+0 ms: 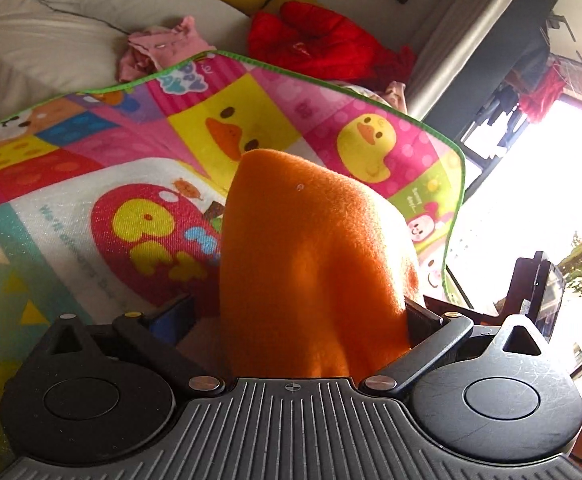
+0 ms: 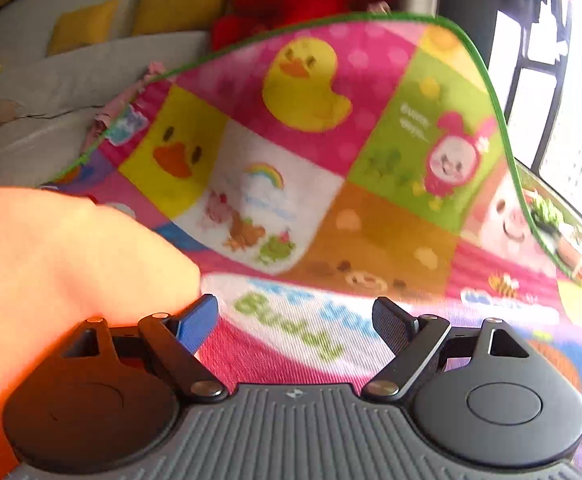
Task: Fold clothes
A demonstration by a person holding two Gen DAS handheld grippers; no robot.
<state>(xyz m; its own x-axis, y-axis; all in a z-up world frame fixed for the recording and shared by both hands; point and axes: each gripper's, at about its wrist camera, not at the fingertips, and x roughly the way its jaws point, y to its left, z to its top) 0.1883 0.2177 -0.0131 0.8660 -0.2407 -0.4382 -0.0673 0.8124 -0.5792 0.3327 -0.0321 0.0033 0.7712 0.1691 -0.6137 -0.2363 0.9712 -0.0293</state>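
- The orange cloth [image 1: 311, 264] is bunched between the fingers of the left hand-held gripper [image 1: 303, 320], which is clamped on it; the fleece rises in a rounded hump above the fingers and hides most of them.
- In the right wrist view the same cloth [image 2: 63, 264] fills the lower left as a blurred mass, just beside the blue finger pad [image 2: 197, 322].
- The right hand-held gripper [image 2: 295, 324] has its fingers spread apart with nothing between them; only the mat shows in the gap.
- Beneath both lies a cartoon play mat [image 1: 103, 184] with a green edge, printed with ducks, a pig and lettering; its far edge curls upward.
- Beyond the mat, a pink garment [image 1: 159, 48] lies crumpled on a grey sofa [image 1: 31, 40], and a red garment [image 1: 315, 44] lies heaped beside it.
- Yellow cushions [image 2: 83, 24] stand along the sofa back.
- A bright window [image 1: 531, 184] is at the right.
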